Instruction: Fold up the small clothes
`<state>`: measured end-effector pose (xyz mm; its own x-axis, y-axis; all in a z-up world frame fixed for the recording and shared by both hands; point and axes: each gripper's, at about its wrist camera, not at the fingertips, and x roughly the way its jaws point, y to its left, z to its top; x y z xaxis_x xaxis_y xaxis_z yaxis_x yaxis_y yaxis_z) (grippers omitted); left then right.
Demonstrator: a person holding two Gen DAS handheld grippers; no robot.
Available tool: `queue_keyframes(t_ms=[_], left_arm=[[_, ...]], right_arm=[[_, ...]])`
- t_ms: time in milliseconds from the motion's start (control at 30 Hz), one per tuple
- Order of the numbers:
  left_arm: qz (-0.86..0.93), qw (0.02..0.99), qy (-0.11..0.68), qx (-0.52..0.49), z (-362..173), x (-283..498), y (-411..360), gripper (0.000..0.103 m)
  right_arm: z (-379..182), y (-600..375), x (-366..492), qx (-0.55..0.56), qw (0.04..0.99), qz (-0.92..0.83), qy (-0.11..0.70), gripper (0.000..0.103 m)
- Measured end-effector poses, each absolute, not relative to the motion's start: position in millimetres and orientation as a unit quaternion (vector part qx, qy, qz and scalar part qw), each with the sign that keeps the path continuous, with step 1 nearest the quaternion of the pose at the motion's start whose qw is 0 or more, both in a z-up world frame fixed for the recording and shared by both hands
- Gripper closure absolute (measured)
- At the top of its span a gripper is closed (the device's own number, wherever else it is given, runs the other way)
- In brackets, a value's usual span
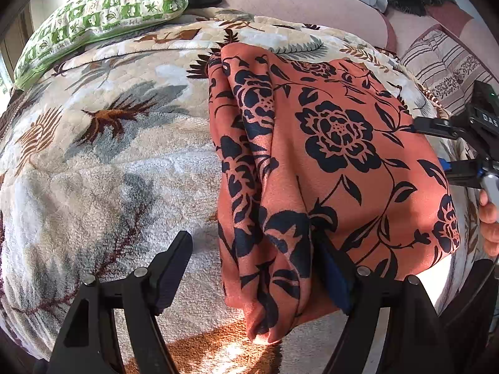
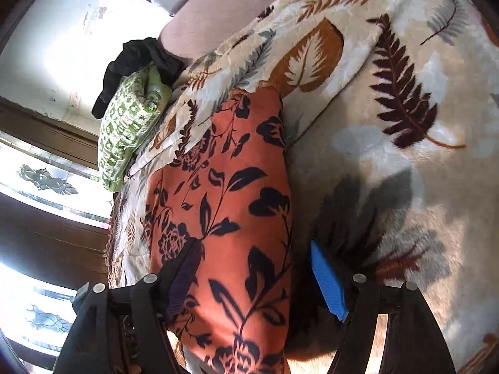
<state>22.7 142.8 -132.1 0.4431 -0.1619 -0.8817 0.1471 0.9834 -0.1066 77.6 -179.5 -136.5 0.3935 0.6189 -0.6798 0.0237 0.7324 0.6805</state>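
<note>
Grippers, two, both angled down over one orange-red garment with a black flower print (image 1: 336, 155), which lies folded on a fleece blanket with a leaf pattern in cream, brown and grey (image 1: 109, 162).

Left gripper (image 1: 249, 268): jaws stand wide apart. Bunched near edge of the garment lies between them; right finger touches the cloth, left finger sits clear of it over the blanket. No clamping visible.

Right gripper (image 2: 255, 274): jaws also apart, straddling the garment's near end. Dark pad (image 2: 184, 277) rests on the cloth; blue ribbed pad (image 2: 327, 283) is just beside the garment's edge, over the blanket. In the left wrist view this gripper enters at the garment's far right edge, with part of a hand (image 1: 489, 215) behind it.

Count beyond the garment: one green-and-white checked pillow (image 1: 103, 15), one black cloth (image 2: 137, 62) against it.
</note>
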Motion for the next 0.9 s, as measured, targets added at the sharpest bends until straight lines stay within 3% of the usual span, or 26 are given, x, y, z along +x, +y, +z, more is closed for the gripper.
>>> queue_keyframes(t_ms=[33,67,100,200,267,333,400,567,633,667,700,833,867,900], left_arm=[[-0.091,0.849,0.52,-0.005,-131.6,22.7,142.6,0.023],[-0.091,0.85,0.52,-0.002,-131.4,23.0,142.2,0.023],[-0.091,0.849,0.52,-0.001,-131.6,23.1,141.6,0.023],[-0.092,0.848,0.522,-0.006,-134.0,24.8,142.1,0.022],[-0.092,0.848,0.521,-0.001,-134.1,25.1,140.6,0.022],[-0.092,0.849,0.52,0.005,-132.8,24.6,140.1,0.022],[-0.091,0.848,0.522,0.001,-133.7,25.8,140.6,0.022],[-0.089,0.849,0.52,-0.003,-134.9,25.3,140.3,0.022],[-0.088,0.849,0.521,-0.003,-134.9,23.8,140.0,0.022],[-0.085,0.849,0.522,0.002,-134.5,23.6,138.7,0.022],[-0.084,0.85,0.52,0.009,-133.2,23.0,136.8,0.022],[-0.076,0.851,0.519,0.026,-125.4,23.4,131.3,0.022],[-0.073,0.851,0.519,0.029,-123.7,22.9,130.7,0.022],[-0.071,0.853,0.516,0.03,-120.8,21.2,130.0,0.022]], right_arm=[[-144.4,-176.0,87.4,0.326,0.759,0.208,0.524,0.031],[-147.0,-170.3,93.2,0.33,0.752,0.222,0.525,0.06],[-142.2,-160.9,94.6,0.307,0.762,0.223,0.525,0.068],[-117.9,-145.1,82.0,0.223,0.807,0.214,0.503,0.07],[-130.3,-141.8,85.0,0.199,0.808,0.194,0.519,0.069],[-139.6,-149.8,86.5,0.23,0.799,0.189,0.523,0.062],[-130.4,-154.9,79.7,0.243,0.803,0.19,0.51,0.041],[-114.1,-170.5,39.3,0.27,0.813,0.19,0.48,0.025],[-134.6,-168.2,29.9,0.279,0.793,0.188,0.509,0.025],[-145.0,-162.5,27.5,0.272,0.78,0.199,0.528,0.039],[-149.8,-154.3,25.3,0.261,0.772,0.218,0.537,0.071],[-126.4,-145.2,20.0,0.22,0.803,0.205,0.514,0.071],[-124.7,-144.5,18.8,0.216,0.805,0.203,0.514,0.067],[-126.9,-144.1,18.1,0.208,0.803,0.197,0.522,0.055]])
